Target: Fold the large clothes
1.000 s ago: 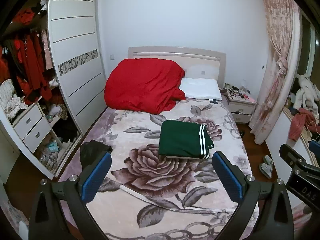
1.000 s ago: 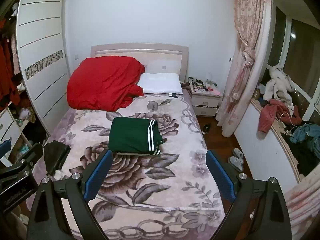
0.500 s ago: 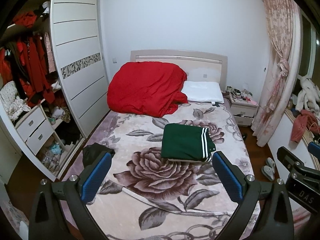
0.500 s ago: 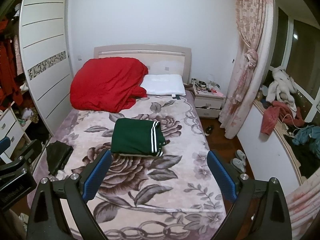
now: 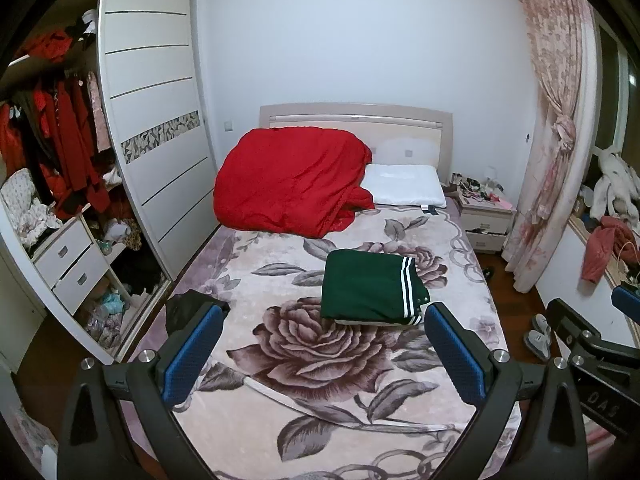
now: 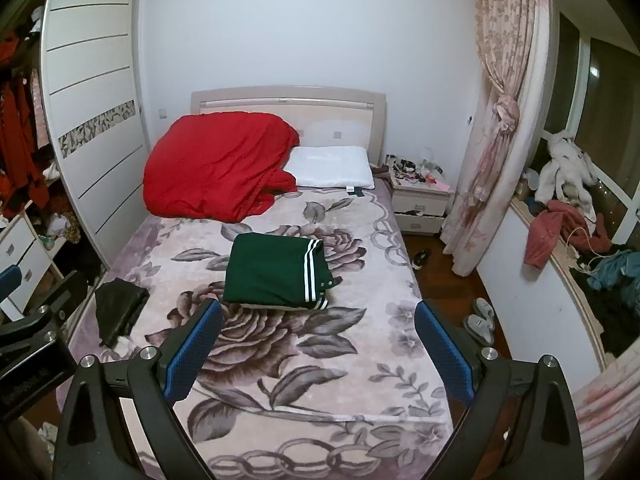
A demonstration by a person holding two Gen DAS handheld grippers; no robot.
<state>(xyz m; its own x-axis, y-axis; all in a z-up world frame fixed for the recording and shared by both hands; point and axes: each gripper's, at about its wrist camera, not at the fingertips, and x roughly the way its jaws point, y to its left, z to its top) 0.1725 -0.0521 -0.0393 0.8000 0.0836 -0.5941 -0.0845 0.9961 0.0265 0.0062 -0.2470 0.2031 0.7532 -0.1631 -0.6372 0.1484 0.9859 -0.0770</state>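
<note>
I had the left tool (image 5: 318,344) and right tool (image 6: 316,340) spread wide and empty above the bed (image 6: 280,380), the green garment (image 6: 276,272) lying folded mid-bed (seemingly done), so I judged the black garment (image 6: 120,308) warranted a low, flat approach

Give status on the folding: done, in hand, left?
Done: green white-striped garment lies folded square on the floral blanket. In hand: nothing; left tongs and right tongs both open, empty. Possibly left: crumpled black garment at the bed's edge.
</note>
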